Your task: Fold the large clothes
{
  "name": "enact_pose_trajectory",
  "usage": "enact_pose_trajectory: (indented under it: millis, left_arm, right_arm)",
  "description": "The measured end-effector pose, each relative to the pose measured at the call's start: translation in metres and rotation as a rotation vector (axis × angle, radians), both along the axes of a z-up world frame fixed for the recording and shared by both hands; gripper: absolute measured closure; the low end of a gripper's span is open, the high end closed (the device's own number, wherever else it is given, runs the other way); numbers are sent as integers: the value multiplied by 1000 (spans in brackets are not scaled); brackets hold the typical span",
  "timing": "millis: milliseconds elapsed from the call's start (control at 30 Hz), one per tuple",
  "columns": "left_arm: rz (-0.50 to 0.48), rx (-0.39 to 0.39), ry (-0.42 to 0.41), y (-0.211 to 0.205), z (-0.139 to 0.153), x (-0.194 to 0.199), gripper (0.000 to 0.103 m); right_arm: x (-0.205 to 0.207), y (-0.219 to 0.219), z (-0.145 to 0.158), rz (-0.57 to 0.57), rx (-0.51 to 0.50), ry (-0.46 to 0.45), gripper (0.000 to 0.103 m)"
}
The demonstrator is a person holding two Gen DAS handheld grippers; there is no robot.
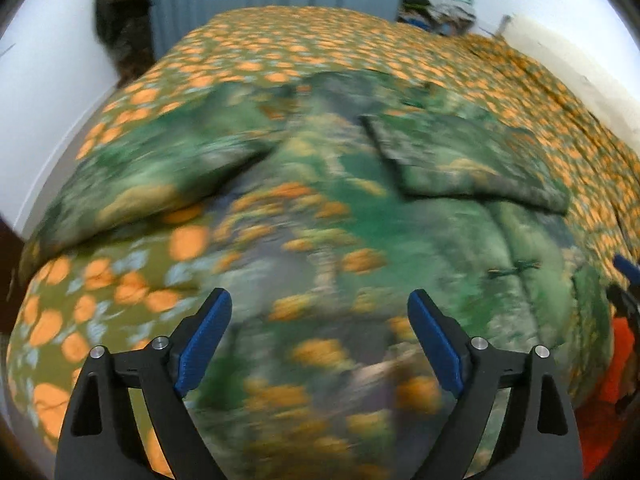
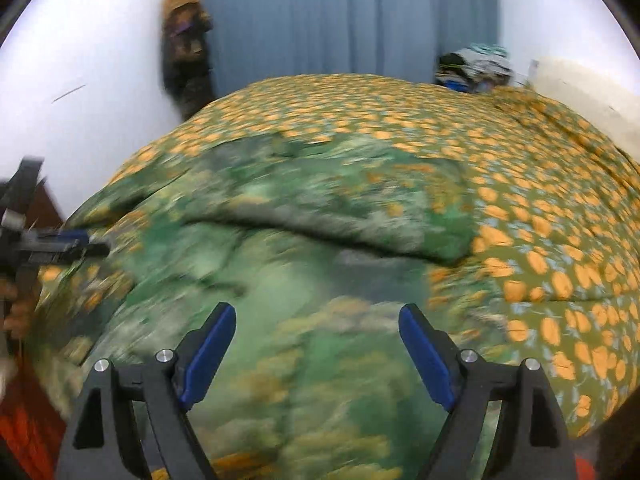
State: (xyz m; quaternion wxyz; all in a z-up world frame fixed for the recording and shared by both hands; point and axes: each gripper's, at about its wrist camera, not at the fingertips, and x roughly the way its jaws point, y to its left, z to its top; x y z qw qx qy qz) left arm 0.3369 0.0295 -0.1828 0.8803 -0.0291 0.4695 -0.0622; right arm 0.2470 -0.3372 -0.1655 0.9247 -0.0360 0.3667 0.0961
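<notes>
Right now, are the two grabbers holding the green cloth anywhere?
No. The left gripper and right gripper are both open with nothing between their fingers. The green cloth lies loose on the bed below them.

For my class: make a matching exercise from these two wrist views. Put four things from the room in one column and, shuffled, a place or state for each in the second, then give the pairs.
Things:
1. green floral printed garment
2. blue pleated curtain
3. pile of mixed clothes
4. left gripper

Places or states:
A. hanging behind the bed
B. jaws open, nothing between them
C. spread on the orange-flowered bedsheet, one side folded over
D. heaped at the bed's far right corner

Pairs: 1-C, 2-A, 3-D, 4-B
</notes>
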Motion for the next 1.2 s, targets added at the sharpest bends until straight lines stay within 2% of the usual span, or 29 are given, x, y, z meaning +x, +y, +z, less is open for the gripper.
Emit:
enact_pose_trajectory:
  millis: [133,233,333,567,767,833,900,933,1000,1133,1200]
  left_arm:
    - [136,8,-2,34,-5,-10,12]
    - [183,-3,-25,48,-11,-23,12]
    - [210,-3,4,57,-26,-30,12]
    - [282,-89,2,90,-23,-30,12]
    - [424,-192,-6,149,-13,-8,12]
    - [498,-294,-34,181,-12,2,4]
    - [608,-418,-37,221,-24,14,3]
    - [650,-453,-28,233,-30,17,3]
    - [745,-581,12,267,-55,30,4]
    - [876,-732,32,298,-87,45,5]
    - [920,-751,-7,307,-87,51,5]
  right_arm:
    - [-4,21,-4,41,-33,-18,17]
    - [-3,28,-5,39,-38,-28,17]
    - [-3,31,-4,27,-23,-39,17]
    - [-4,38,-14,34,-49,-41,17]
    - [-6,42,-15,50,-84,-69,17]
    - [-6,44,-16,58,-98,-75,17]
    - [-6,46,-16,63,-106,-81,17]
    - [-5,47,-17,67,-108,-82,17]
    - [-4,50,-17,70,-114,-83,17]
    - [-5,55,-21,86,-135,-80,17]
    - [-3,56,-24,89,-139,-69,17]
